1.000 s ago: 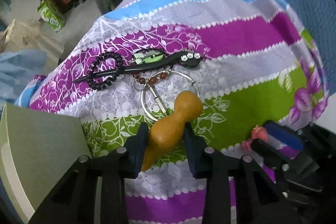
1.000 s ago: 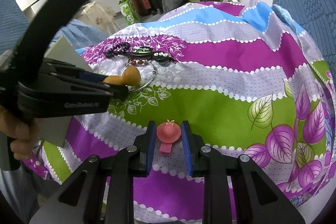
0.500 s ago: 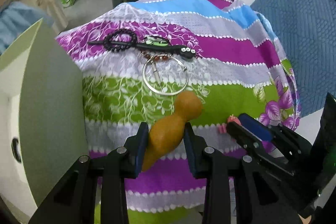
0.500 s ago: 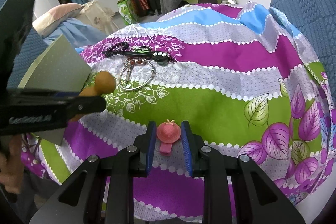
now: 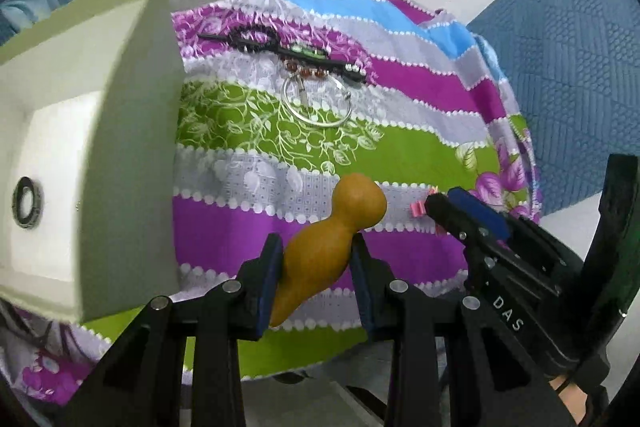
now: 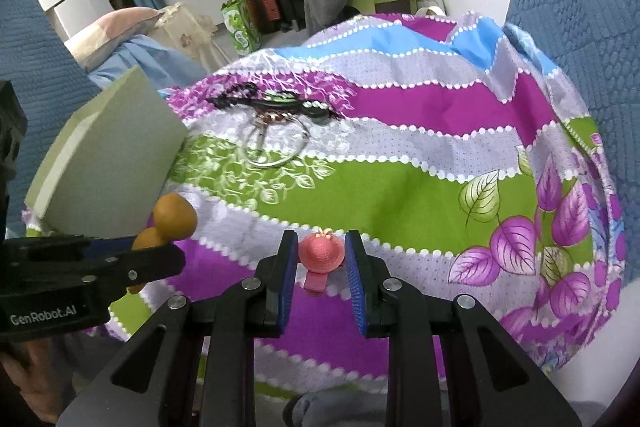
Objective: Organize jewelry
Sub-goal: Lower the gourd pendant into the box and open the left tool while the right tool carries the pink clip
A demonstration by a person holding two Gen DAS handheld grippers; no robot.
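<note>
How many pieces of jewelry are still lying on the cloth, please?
3 visible: a black coiled hair tie, a black hair stick across it, and a silver bangle with red beads just nearer. Others may hide behind the box.

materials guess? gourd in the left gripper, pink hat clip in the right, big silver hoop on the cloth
Gourd: looks like wood or dried gourd, smooth matte ochre with no visible grain; could be plastic.
Pink hat clip: the hat shows fine concentric ribbing, like woven straw or moulded plastic; the tab below looks like plastic.
Silver hoop: thin, bright, reflective wire, probably polished metal.
</note>
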